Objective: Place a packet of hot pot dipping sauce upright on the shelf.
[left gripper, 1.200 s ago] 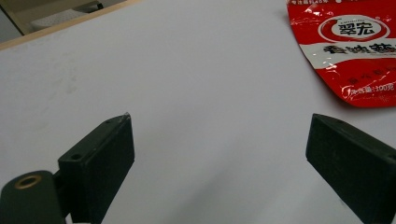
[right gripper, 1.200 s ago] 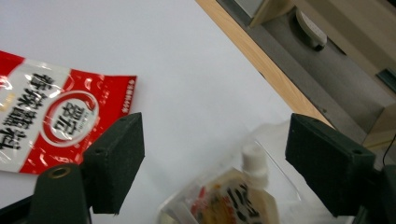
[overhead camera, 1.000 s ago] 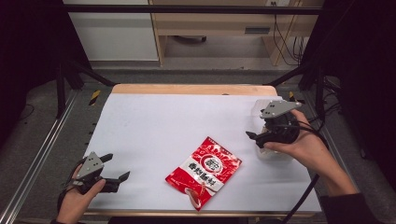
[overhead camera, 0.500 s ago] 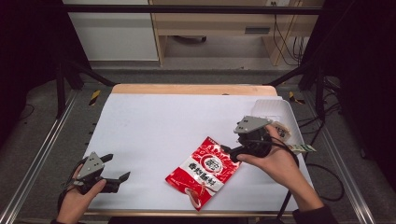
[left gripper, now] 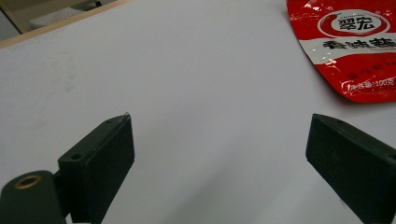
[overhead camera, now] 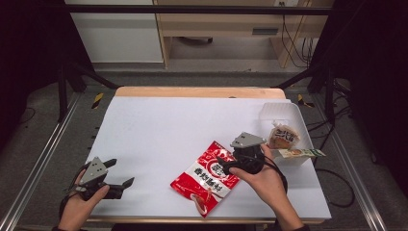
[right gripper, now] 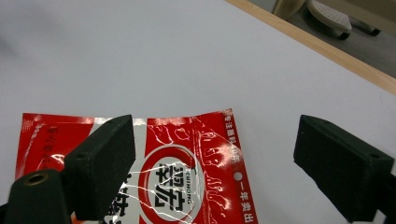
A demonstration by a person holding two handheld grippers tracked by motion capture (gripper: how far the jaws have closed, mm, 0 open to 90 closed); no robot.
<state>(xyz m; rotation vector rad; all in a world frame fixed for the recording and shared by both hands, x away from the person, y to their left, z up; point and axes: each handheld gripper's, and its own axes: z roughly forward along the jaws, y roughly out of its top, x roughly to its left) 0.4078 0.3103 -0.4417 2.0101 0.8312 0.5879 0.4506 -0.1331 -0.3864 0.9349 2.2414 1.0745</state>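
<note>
A glossy red-and-white foil snack packet is lying flat on the white table. The right gripper is hovering wide open over its upper end, gripping nothing. The left gripper is gaping empty too.

Glossy red foil snack pouch banded white, with a white oval ringed red and black characters. Matte black gripper jaws, left gripper and right gripper, each topped by a grey three-cornered plate. White tabletop sheet edged in pale wood. Translucent clear plastic tray holding tan and green wrapped snacks.
</note>
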